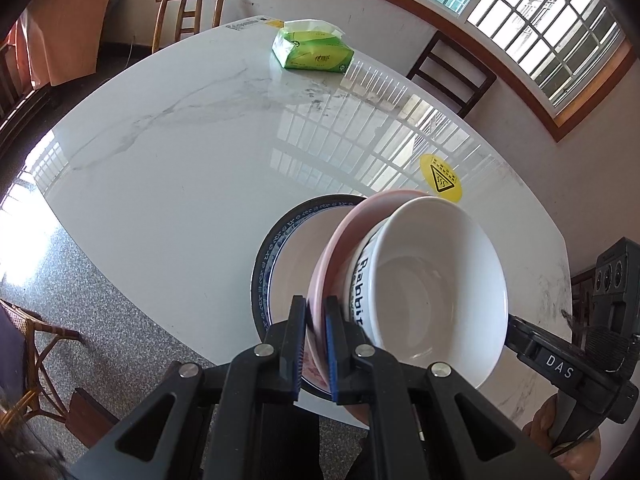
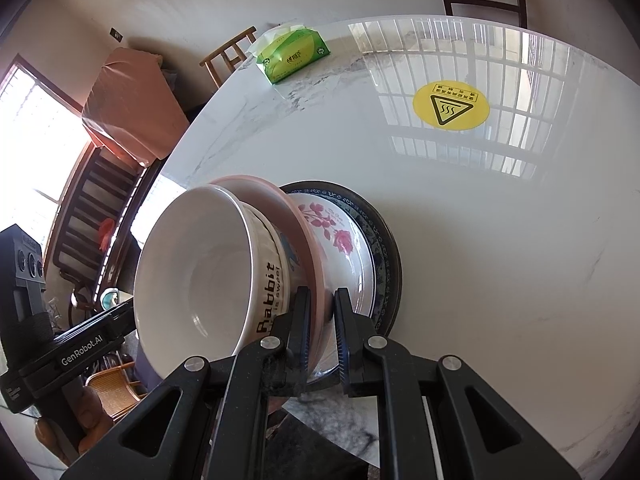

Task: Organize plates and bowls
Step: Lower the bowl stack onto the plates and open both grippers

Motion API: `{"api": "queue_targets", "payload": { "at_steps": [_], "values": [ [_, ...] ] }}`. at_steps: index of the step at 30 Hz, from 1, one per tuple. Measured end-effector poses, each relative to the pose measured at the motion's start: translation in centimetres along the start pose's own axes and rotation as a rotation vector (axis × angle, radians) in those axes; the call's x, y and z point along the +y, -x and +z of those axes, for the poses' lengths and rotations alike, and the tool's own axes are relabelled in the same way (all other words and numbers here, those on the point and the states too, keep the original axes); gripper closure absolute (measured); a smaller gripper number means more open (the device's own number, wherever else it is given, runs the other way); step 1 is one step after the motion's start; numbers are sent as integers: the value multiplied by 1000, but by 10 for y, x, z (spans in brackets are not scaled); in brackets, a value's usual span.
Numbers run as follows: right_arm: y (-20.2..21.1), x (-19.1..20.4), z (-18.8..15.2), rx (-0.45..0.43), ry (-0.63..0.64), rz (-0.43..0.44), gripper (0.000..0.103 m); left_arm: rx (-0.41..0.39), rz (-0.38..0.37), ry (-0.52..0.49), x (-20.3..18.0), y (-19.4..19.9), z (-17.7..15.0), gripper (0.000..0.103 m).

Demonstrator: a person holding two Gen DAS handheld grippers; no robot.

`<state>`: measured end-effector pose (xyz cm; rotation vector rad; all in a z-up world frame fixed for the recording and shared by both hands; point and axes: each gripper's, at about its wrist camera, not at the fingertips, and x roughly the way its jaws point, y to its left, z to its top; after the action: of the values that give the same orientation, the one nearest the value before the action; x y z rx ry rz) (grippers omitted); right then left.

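Bowls and plates sit gathered in one stack at the near edge of the white marble table point(image 1: 168, 168), right in front of both grippers. Lowest is a blue-patterned plate point(image 1: 264, 264) resting on the table; inside it, seen from the right wrist camera, lies a white dish printed with pink roses point(image 2: 340, 232). Above these a pink plate point(image 1: 340, 236) is tilted, and a white bowl point(image 1: 440, 280) lettered "Rabbit" sits on it.

The left gripper point(image 1: 316, 340) pinches the near rim of the pink plate, one finger on each face of the rim, with the bowl just to its right and the blue-patterned plate just to its left and behind. The right gripper point(image 2: 322, 328) clamps the same pink plate's rim from the opposite side, its fingers close together around the edge; the bowl is just to its left and the rose dish just to its right and ahead.

Well ahead of both grippers, at the far end of the table, lies a green tissue pack point(image 1: 312, 50). A round yellow warning sticker point(image 2: 451, 106) is stuck to the tabletop ahead and right of the right gripper. Wooden chairs point(image 1: 188, 16) stand beyond the table's far side, beneath a barred window point(image 1: 540, 20).
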<state>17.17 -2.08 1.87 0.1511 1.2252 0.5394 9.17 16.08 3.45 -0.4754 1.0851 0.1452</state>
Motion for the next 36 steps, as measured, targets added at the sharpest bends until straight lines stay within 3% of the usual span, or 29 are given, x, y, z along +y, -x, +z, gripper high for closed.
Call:
{"api": "queue_targets", "payload": {
  "at_steps": [17, 36],
  "values": [
    [-12, -5, 4, 20, -21, 4, 90, 15, 5, -7, 4, -11, 1, 96],
    [-12, -6, 8, 0, -17, 2, 90, -93, 18, -81, 2, -11, -6, 91]
  ]
}}
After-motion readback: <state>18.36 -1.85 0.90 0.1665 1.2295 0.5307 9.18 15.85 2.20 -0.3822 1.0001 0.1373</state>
